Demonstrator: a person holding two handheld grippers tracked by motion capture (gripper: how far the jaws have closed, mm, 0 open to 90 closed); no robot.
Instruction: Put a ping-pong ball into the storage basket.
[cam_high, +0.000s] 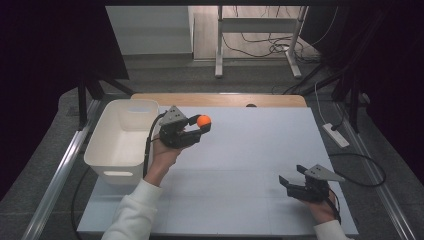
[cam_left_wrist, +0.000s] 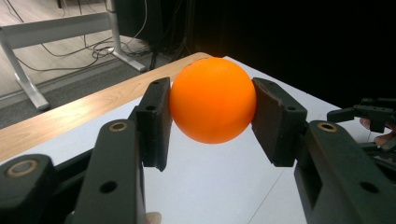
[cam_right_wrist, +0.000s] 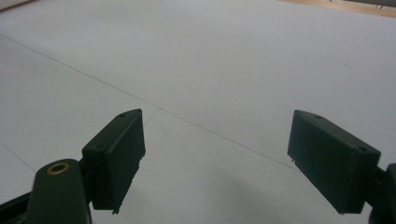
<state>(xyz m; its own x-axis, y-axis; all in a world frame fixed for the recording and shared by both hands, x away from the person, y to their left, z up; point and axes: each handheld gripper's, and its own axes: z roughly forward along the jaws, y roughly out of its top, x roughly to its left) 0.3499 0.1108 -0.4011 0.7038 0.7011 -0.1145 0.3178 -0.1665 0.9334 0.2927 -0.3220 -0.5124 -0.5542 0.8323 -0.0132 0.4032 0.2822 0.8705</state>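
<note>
Black left gripper (cam_left_wrist: 212, 122) clamped a smooth round orange ball (cam_left_wrist: 213, 100) beside the white plastic bin (cam_high: 120, 137); right gripper (cam_right_wrist: 215, 161) gaped wide, holding nothing.

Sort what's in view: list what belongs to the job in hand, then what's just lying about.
In the job:
- orange ball, clamped in the left gripper
- white bin beside it

Lying about:
- right gripper, open over the white table
- power strip on the floor

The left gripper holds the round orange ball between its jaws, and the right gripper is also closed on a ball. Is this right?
Not quite. The left gripper does hold the round orange ball, but the right gripper is open with nothing between its jaws, as the right gripper view shows.
</note>
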